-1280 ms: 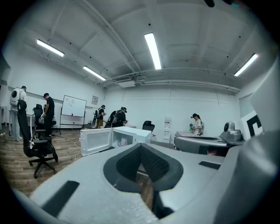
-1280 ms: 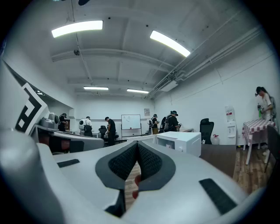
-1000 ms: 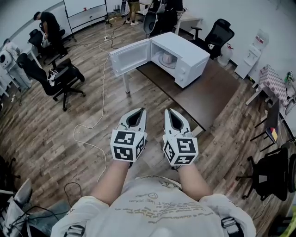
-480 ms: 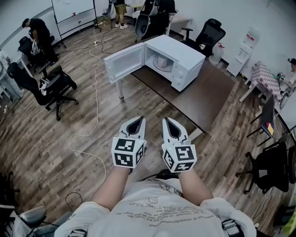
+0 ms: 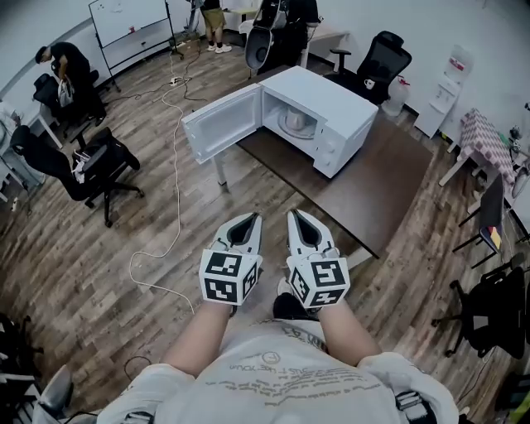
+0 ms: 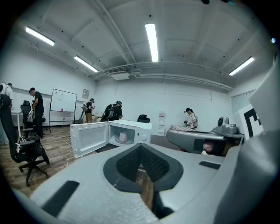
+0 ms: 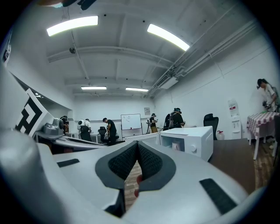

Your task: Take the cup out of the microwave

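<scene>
A white microwave [image 5: 331,108] stands on a dark brown table [image 5: 373,182] with its door [image 5: 217,124] swung wide to the left. Inside it a pale cup [image 5: 296,121] rests on the turntable. The cup [image 6: 123,137] also shows small in the left gripper view, and as a faint shape in the microwave [image 7: 188,141] in the right gripper view. My left gripper [image 5: 247,218] and right gripper [image 5: 297,214] are held side by side over the wooden floor, well short of the table. Both are shut, with nothing between the jaws.
A white cable [image 5: 170,207] snakes across the floor on the left. Black office chairs [image 5: 87,166] stand at the left, another [image 5: 383,62] sits behind the microwave, and more are at the right [image 5: 489,306]. Several people stand at the back near a whiteboard [image 5: 128,15].
The microwave looks slightly larger and has shifted in the head view, so the person has moved a little toward it. Both grippers stay shut and side by side.
</scene>
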Motion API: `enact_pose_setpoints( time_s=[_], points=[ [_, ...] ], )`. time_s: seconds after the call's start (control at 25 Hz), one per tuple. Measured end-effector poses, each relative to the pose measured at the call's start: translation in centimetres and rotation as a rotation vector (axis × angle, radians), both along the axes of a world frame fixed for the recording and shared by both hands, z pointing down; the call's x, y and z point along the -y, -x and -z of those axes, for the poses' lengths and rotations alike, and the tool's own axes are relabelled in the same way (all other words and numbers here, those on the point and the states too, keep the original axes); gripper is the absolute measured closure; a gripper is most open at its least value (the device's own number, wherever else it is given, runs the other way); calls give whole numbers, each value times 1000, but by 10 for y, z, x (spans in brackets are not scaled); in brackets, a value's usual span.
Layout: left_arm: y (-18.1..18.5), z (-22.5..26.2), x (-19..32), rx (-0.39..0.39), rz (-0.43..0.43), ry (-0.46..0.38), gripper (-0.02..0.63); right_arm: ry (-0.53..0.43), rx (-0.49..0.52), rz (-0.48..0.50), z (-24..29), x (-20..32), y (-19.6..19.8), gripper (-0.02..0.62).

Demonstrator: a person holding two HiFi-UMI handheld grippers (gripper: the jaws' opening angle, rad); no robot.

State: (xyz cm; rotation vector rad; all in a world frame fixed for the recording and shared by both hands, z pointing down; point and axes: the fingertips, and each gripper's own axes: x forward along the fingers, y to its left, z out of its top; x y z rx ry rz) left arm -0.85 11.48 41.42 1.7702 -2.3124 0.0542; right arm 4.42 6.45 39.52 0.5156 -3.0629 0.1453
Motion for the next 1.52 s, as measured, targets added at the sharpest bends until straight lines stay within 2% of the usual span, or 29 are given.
enact_pose_setpoints(
  time_s=[0.16,0.4,0.64,0.88,1.24,1.52],
  points=[
    [27,2,38,15,-2,7,594,-13,18,6,6,40,33,581],
    [59,1,103,-4,-29,34,594,-33,3,15,12,99,72,581],
    [85,4,170,-3,-36,35,594,-26,-13,15,11,157,96,581],
    [106,3,215,-22,-31,17,594,-17,-15,26,12,196,114,581],
    [130,-10,257,-44,-58,8,592,25,-39,-28,0,239,125,581],
    [171,-30,298,-43,-165,10,592,35,-66,-119,-7,260,141,581]
  ],
)
